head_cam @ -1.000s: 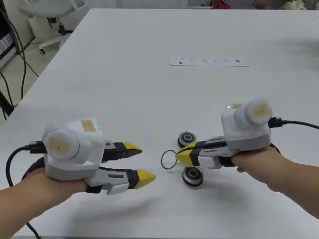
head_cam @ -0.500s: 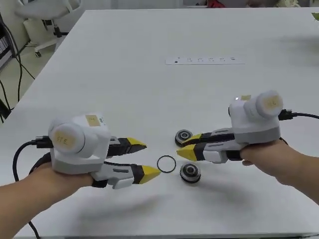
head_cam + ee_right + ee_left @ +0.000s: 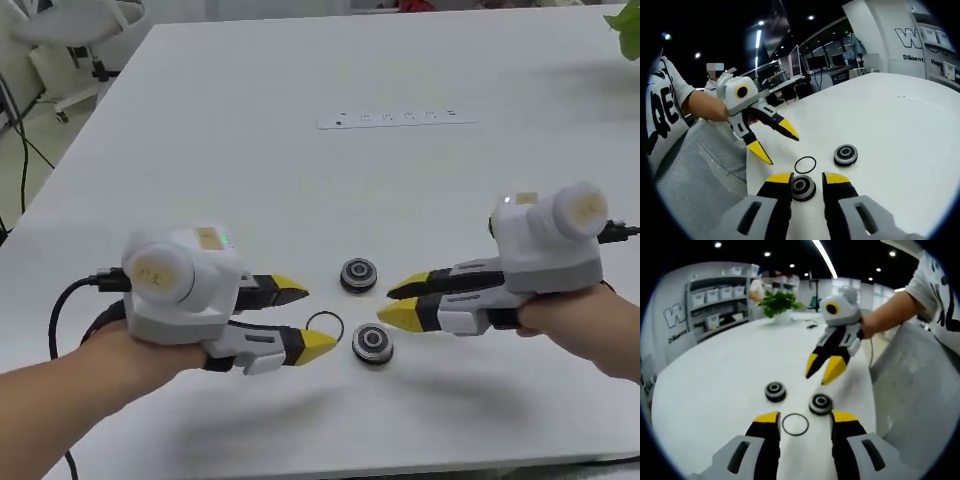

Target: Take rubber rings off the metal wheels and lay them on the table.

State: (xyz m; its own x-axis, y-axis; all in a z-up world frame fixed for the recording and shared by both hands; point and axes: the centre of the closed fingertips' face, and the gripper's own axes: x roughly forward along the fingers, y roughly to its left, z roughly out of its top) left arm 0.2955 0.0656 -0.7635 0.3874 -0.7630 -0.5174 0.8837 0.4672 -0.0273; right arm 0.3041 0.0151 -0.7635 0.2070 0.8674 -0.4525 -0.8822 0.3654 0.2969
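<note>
One loose rubber ring [image 3: 795,424] lies on the one white table [image 3: 250,130]. There are two metal wheels: one [image 3: 372,343] just beside the ring and another [image 3: 359,275] a little farther from it. There are two hand-held grippers, the left gripper [image 3: 315,318] over the ring and the right gripper [image 3: 390,303] across the ring from it. Well beyond the ring lies one white power strip [image 3: 396,119]. Farther off still are one office chair [image 3: 70,25] and one green plant [image 3: 628,25].

A white power strip [image 3: 396,119] lies flat, an office chair [image 3: 70,25] stands off left, and a potted plant [image 3: 778,302] sits near shelves [image 3: 720,305].
</note>
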